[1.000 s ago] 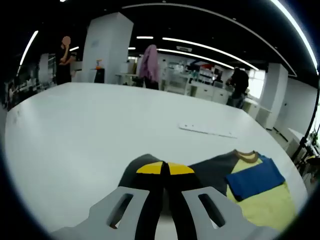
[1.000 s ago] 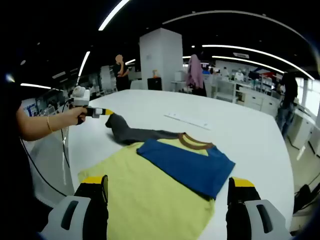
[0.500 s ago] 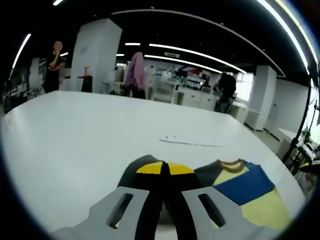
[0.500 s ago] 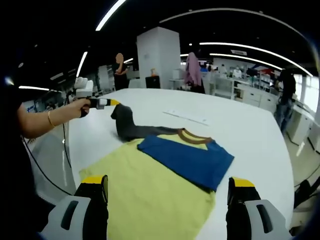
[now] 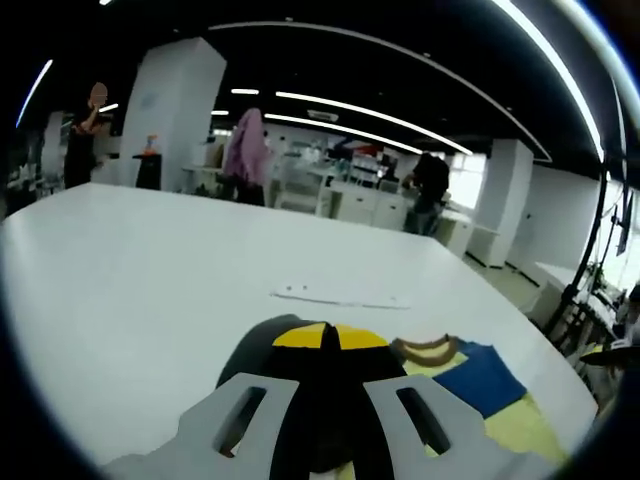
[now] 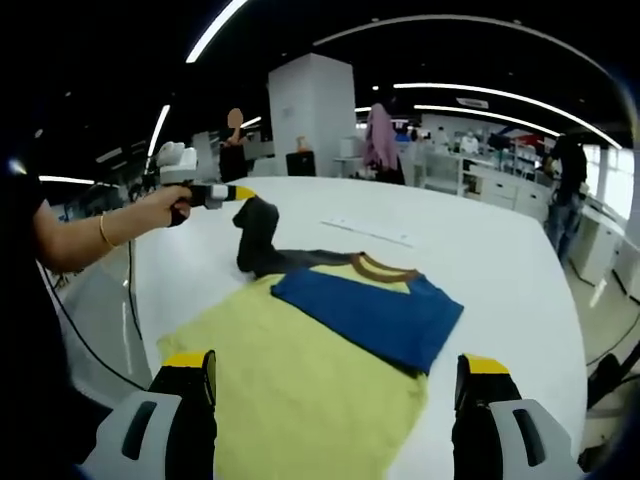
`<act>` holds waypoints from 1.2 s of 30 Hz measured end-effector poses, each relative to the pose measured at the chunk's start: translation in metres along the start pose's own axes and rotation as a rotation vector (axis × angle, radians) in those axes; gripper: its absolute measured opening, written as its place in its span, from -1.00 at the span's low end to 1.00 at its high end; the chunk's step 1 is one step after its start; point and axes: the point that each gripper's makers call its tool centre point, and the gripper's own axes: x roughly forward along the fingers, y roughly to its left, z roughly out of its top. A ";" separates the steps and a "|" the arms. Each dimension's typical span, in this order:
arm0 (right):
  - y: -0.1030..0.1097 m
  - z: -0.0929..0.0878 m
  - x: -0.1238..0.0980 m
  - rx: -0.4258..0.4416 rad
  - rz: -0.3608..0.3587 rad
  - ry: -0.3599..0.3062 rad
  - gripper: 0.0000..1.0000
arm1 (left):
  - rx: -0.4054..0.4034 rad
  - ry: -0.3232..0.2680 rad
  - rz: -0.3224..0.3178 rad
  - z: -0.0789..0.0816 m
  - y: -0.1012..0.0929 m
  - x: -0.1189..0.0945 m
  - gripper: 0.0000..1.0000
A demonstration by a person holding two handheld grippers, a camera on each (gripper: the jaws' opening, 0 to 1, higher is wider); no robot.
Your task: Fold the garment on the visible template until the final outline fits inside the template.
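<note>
1. Nearest in the right gripper view, our right gripper [image 6: 337, 405] stands with its jaws spread wide and nothing between them, hovering at the near hem of the T-shirt [image 6: 300, 375].
2. The T-shirt lies flat on the white table [image 6: 500, 270], yellow body toward us, with the blue sleeve [image 6: 370, 315] already folded across the chest below the brown collar [image 6: 378, 266].
3. Farther off, our left gripper [image 6: 238, 192] has its jaws closed on the dark grey sleeve [image 6: 258, 235] and holds it lifted off the table; in the left gripper view the yellow-tipped jaws meet over that dark cloth [image 5: 330, 338].
4. We cannot make out a template outline on the table; a thin white strip [image 5: 340, 297] lies beyond the shirt.
5. Risks as we judge them: the thin pinch may slip and drop the sleeve short of the body; carrying it over may drag the shoulder and rumple the blue fold; with the right gripper idle, nothing pins the hem, so the whole shirt may slide.
</note>
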 end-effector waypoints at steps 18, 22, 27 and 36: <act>-0.002 -0.006 -0.006 0.027 -0.032 0.010 0.98 | 0.021 0.007 -0.150 -0.009 -0.078 0.033 -1.00; -0.004 -0.008 -0.007 0.041 -0.041 0.012 0.98 | 0.047 0.034 -0.156 -0.020 -0.095 0.040 -1.00; -0.006 -0.013 -0.010 0.054 -0.052 0.025 0.96 | 0.067 0.053 -0.166 -0.030 -0.113 0.047 -1.00; -0.014 -0.020 -0.011 0.071 -0.068 0.037 0.96 | 0.095 0.089 -0.208 -0.055 -0.145 0.061 -1.00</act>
